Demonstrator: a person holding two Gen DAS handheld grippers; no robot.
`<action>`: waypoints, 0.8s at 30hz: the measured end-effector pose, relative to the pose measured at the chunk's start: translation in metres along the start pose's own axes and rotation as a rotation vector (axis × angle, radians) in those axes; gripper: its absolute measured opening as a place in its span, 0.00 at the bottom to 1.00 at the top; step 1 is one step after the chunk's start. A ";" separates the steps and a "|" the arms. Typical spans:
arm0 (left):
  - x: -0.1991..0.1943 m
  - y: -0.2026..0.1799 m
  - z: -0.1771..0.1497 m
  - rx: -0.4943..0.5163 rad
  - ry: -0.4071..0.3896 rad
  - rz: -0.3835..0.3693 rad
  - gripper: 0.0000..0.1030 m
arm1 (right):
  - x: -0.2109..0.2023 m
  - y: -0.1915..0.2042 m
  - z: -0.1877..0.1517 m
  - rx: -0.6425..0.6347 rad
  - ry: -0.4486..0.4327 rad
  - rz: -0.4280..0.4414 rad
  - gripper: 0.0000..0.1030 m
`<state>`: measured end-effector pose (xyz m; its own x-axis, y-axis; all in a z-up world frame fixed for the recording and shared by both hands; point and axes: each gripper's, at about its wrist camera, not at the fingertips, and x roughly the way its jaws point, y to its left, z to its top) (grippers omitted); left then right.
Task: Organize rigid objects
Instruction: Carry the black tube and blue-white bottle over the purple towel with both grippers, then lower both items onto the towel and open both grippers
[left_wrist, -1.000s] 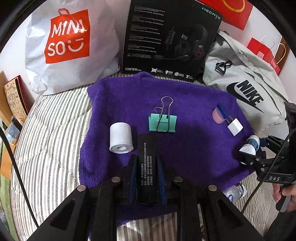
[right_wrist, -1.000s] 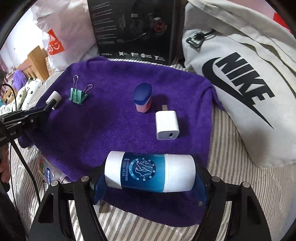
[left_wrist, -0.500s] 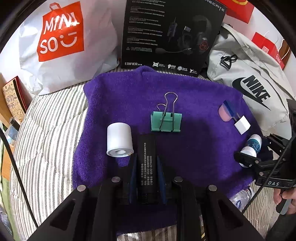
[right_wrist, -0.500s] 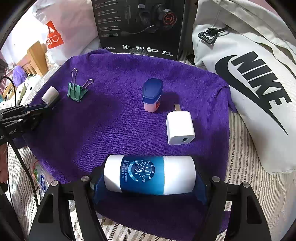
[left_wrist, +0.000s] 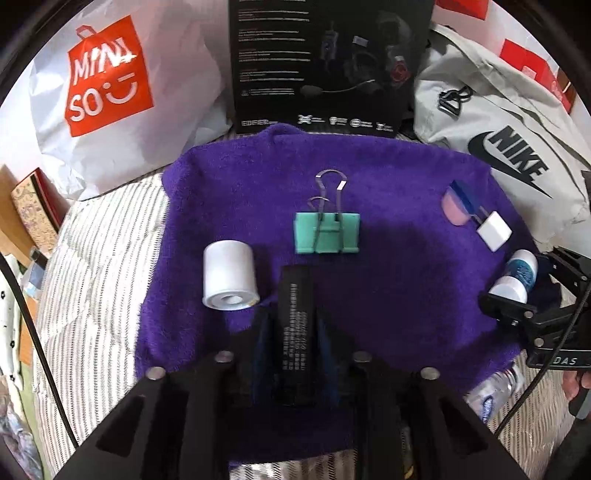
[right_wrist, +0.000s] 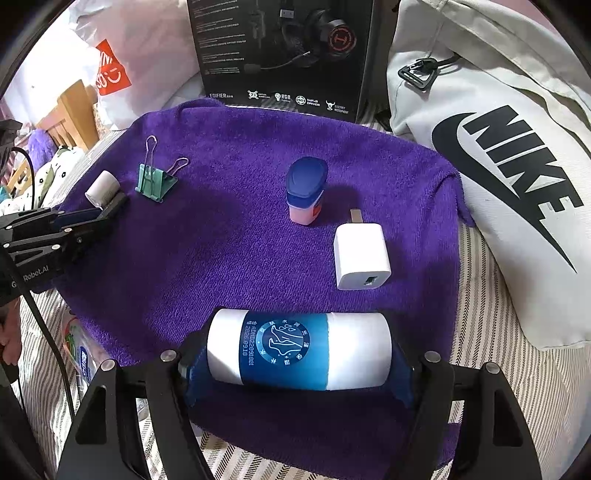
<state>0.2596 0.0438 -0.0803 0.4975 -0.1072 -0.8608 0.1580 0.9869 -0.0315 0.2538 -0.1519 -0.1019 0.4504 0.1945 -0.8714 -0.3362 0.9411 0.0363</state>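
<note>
A purple towel (left_wrist: 406, 295) holds a white roll (left_wrist: 229, 273), a green binder clip (left_wrist: 327, 232), a pink jar with a blue lid (right_wrist: 304, 192) and a white charger (right_wrist: 360, 254). My left gripper (left_wrist: 293, 314) is low over the towel's near edge. Its jaws are opening, with a black printed stick (left_wrist: 295, 291) between them and a small gap on each side. My right gripper (right_wrist: 295, 365) holds a blue and white bottle (right_wrist: 354, 350) end to end above the towel's near right corner. Its jaws are easing open, but the pads still touch the bottle.
A black headset box (right_wrist: 288, 55) stands behind the towel, with a white Miniso bag (left_wrist: 110, 85) to its left and a grey Nike bag (right_wrist: 498, 166) to its right. The towel lies on striped bedding (left_wrist: 92, 277). A plastic packet (right_wrist: 79, 354) sticks out under the towel's edge.
The left gripper's pads have drawn away from the black stick, which they clamped before. The right gripper still has the bottle, and both views have shifted only slightly.
</note>
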 end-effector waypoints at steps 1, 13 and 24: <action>-0.001 -0.001 -0.001 -0.002 0.002 -0.017 0.39 | 0.000 0.000 -0.001 -0.004 0.000 0.010 0.78; -0.024 -0.003 -0.012 -0.027 0.011 -0.001 0.55 | -0.018 -0.005 -0.005 0.010 0.031 0.021 0.78; -0.074 -0.020 -0.052 -0.016 -0.042 -0.047 0.66 | -0.076 -0.014 -0.045 0.105 -0.038 0.008 0.80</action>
<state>0.1757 0.0377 -0.0423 0.5255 -0.1576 -0.8360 0.1685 0.9825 -0.0793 0.1869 -0.1923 -0.0578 0.4795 0.2108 -0.8518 -0.2522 0.9629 0.0963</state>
